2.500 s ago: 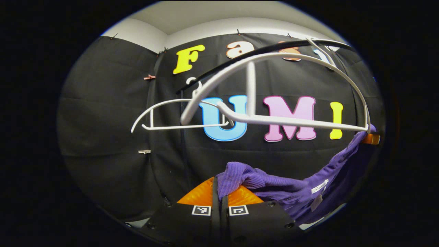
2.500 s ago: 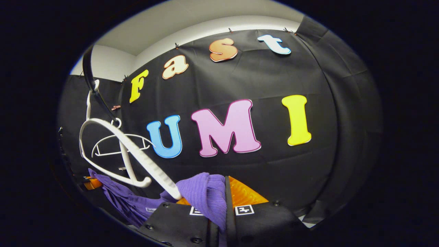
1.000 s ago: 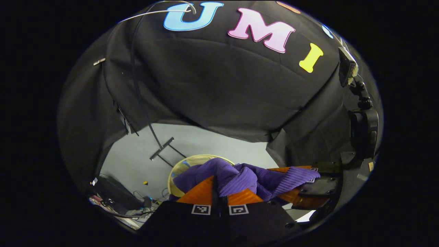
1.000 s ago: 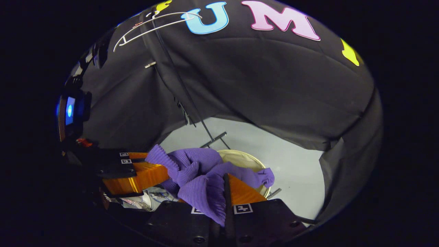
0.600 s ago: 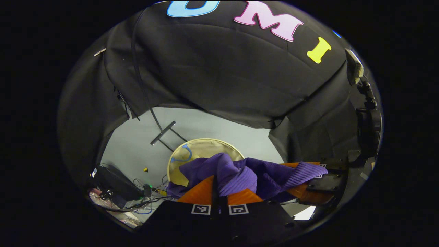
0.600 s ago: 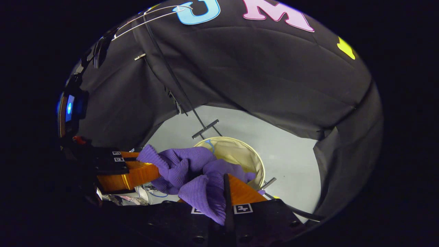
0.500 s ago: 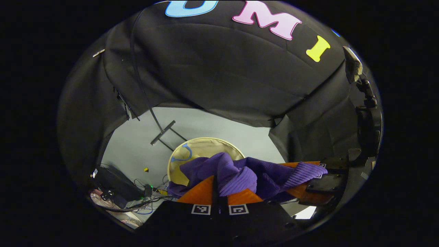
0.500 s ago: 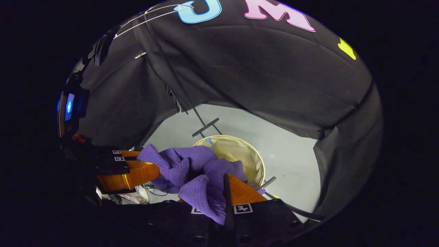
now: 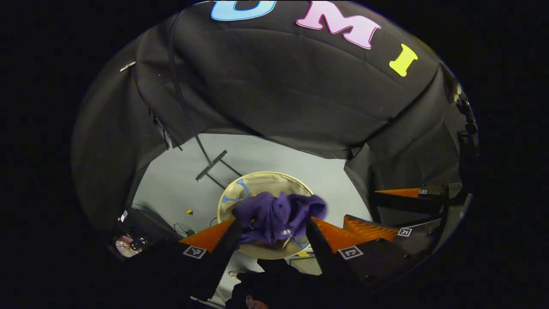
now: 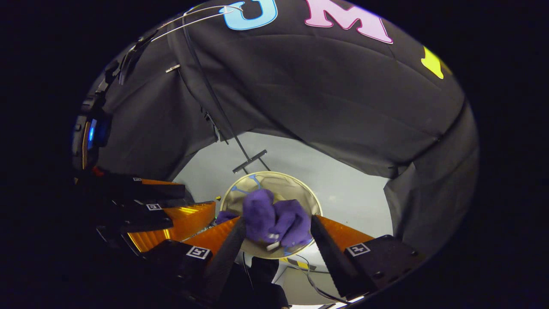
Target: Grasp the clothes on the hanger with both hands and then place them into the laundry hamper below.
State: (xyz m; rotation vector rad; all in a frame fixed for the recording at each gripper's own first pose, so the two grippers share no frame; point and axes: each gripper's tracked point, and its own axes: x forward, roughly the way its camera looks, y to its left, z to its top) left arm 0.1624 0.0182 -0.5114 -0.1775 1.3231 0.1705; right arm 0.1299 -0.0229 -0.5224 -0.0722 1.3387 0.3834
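Observation:
The purple knitted garment (image 9: 276,216) is bunched up in the round mouth of the beige laundry hamper (image 9: 224,201), free of both grippers; whether it has settled inside I cannot tell. My left gripper (image 9: 271,223) hangs open above it, fingers wide apart on either side. In the right gripper view the garment (image 10: 274,219) lies between the spread fingers of my open right gripper (image 10: 278,219), over the hamper (image 10: 302,184). The right gripper (image 9: 384,210) also shows at the right of the left gripper view. The left gripper (image 10: 171,201) appears at the left of the right gripper view.
The hamper stands on a grey floor (image 9: 171,189) beside the clothes rack's black pole and foot bar (image 9: 211,159). Cables and dark equipment (image 9: 137,227) lie at the floor's left. A bare white hanger (image 10: 193,17) hangs high on the rack.
Both grippers have opened and let go of the purple garment, which has dropped from between the fingers down to the hamper's mouth. The two grippers now stand farther apart.

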